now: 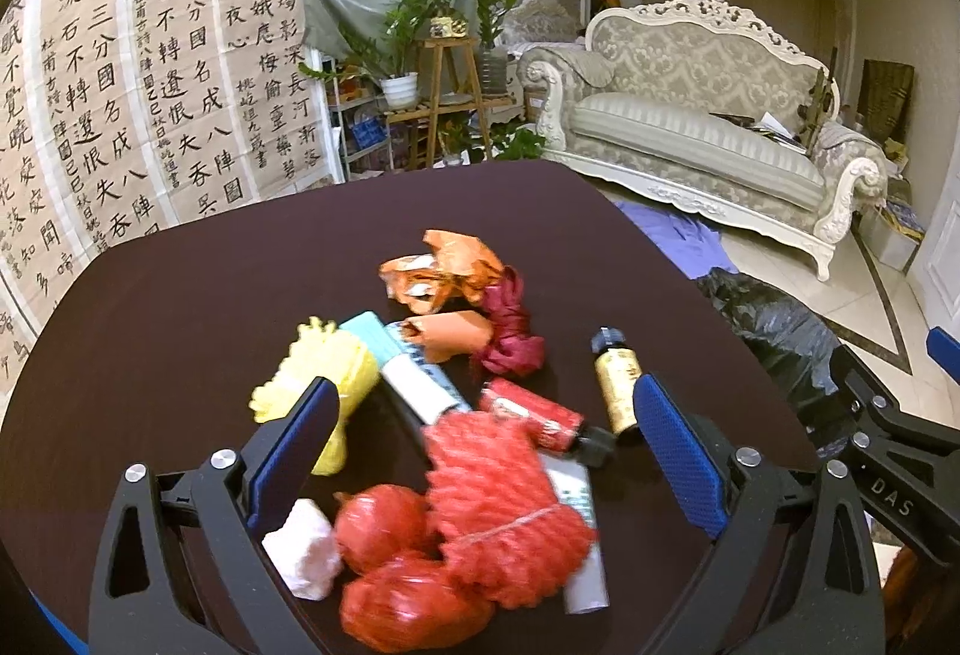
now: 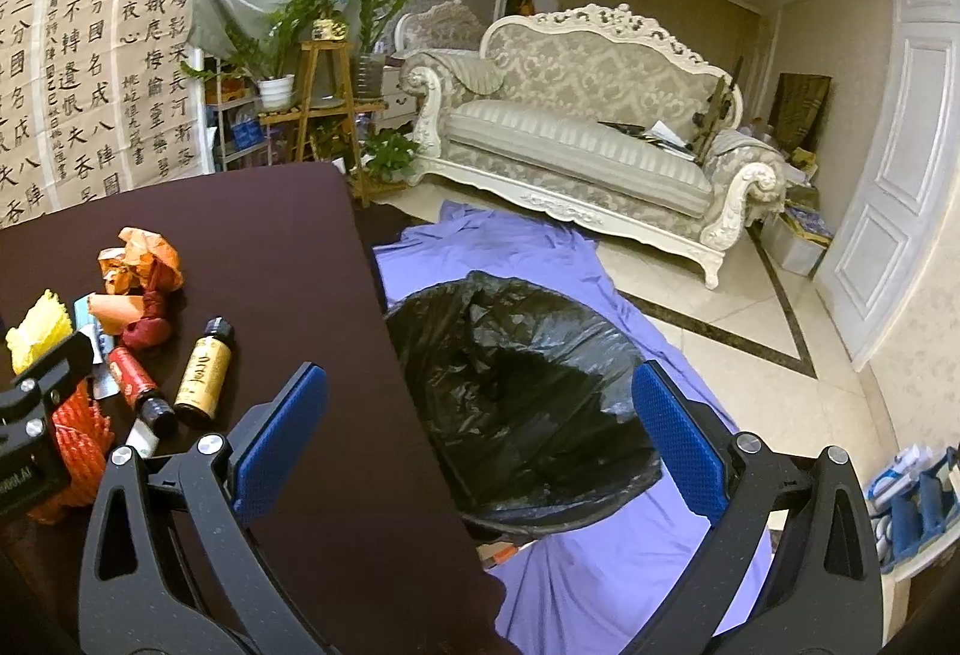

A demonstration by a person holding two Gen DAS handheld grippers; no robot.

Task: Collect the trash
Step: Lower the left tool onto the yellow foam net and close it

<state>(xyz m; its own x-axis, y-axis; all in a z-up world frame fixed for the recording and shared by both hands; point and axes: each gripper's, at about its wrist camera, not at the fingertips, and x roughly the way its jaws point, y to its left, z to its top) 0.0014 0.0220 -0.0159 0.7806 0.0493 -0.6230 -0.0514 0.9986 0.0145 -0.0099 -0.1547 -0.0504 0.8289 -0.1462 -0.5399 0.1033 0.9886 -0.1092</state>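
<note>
We carry two matching tools. Our left gripper (image 1: 489, 451) has matte black plastic arms with triangular cut-outs, round silver screws at the pivots, and two fingers faced with textured blue pads (image 1: 678, 451). Our right gripper (image 2: 480, 433) is built the same: black frame, silver screws, blue dimpled pads (image 2: 678, 439). White lettering "DAS" marks its black body in the left wrist view.

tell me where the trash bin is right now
The black-lined trash bin sits on the floor just off the table edge, on the purple cloth, between the right gripper's open fingers.
</note>
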